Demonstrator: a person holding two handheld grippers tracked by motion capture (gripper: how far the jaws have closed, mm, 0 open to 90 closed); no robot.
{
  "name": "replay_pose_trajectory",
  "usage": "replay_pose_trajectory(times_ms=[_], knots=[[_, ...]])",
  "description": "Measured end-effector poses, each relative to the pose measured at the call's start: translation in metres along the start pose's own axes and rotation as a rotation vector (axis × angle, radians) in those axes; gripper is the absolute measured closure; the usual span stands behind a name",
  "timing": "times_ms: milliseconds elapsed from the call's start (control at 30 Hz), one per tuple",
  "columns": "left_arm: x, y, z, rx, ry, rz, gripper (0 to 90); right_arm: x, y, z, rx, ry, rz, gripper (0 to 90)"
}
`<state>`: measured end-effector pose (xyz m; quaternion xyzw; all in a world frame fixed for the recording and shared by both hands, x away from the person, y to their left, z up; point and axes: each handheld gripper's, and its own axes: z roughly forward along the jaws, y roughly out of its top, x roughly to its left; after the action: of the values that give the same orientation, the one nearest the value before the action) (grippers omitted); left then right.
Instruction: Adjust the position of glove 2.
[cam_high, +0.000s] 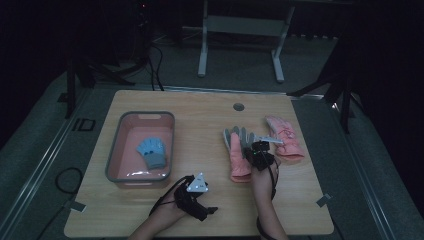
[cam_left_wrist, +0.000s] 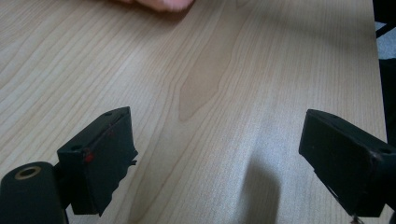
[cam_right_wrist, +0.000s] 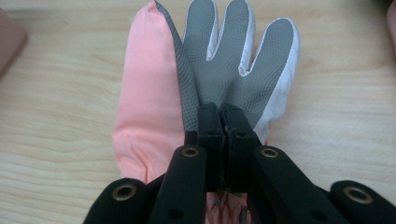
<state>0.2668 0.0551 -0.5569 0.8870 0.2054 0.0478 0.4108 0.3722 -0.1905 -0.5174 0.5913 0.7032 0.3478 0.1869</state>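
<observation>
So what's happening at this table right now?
A person works with a gripper in each hand. The right gripper is shut, its fingers pinching the pink and grey glove that lies in the middle of the wooden table. A second pink glove lies just to its right. The left gripper hangs open over bare wood near the front edge, holding nothing. A small blue glove already lies in the pink bin on the left.
</observation>
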Motion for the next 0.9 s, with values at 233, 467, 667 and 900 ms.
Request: replay_pose_trajectory(times_ms=[233,467,667,900], knots=[[0.0,-0.001,0.0,0.003,-0.004,0.002,10.6,-0.002,-0.005,0.009,0.018,-0.003,0.006,81.8],[0.0,-0.001,0.0,0.001,-0.004,0.002,10.6,-0.003,0.008,-0.01,-0.009,0.031,-0.045,73.5],[-0.001,-0.001,-0.003,-0.018,0.009,0.015,10.6,-0.023,0.033,-0.039,-0.086,0.101,-0.113,61.8],[-0.001,-0.002,-0.002,-0.013,-0.01,0.007,10.6,-0.079,0.05,-0.051,-0.1,0.103,-0.13,62.4]])
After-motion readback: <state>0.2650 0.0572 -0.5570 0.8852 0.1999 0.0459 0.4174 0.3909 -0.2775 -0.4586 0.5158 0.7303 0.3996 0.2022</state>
